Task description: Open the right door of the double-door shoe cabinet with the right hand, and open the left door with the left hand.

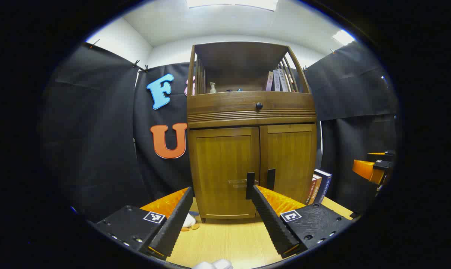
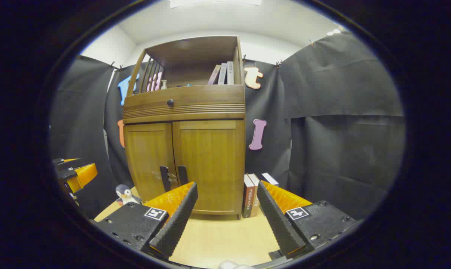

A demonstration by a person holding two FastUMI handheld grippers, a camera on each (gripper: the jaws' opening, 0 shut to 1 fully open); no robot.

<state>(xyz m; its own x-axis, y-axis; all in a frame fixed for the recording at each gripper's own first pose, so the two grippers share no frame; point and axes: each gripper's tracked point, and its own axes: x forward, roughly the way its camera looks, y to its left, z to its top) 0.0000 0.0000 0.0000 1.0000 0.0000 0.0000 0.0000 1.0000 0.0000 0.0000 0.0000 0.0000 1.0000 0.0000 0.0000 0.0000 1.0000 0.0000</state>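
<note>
A brown wooden shoe cabinet (image 1: 251, 112) stands on the table with both doors closed. Its left door (image 1: 225, 168) and right door (image 1: 291, 160) each carry a dark vertical handle at the centre seam, the left handle (image 1: 250, 185) beside the right handle (image 1: 271, 179). My left gripper (image 1: 220, 192) is open, a short way in front of the left door. In the right gripper view the cabinet (image 2: 184, 123) shows the right door (image 2: 210, 164) and its handle (image 2: 182, 175). My right gripper (image 2: 227, 188) is open in front of that door, apart from it.
Books (image 2: 252, 196) lean against the cabinet's right side, and a penguin toy (image 2: 124, 194) stands at its left. More books and a bottle sit on the upper open shelf (image 1: 244, 80). A drawer knob (image 1: 259, 106) is above the doors. The light wooden tabletop (image 1: 225, 243) lies before the cabinet.
</note>
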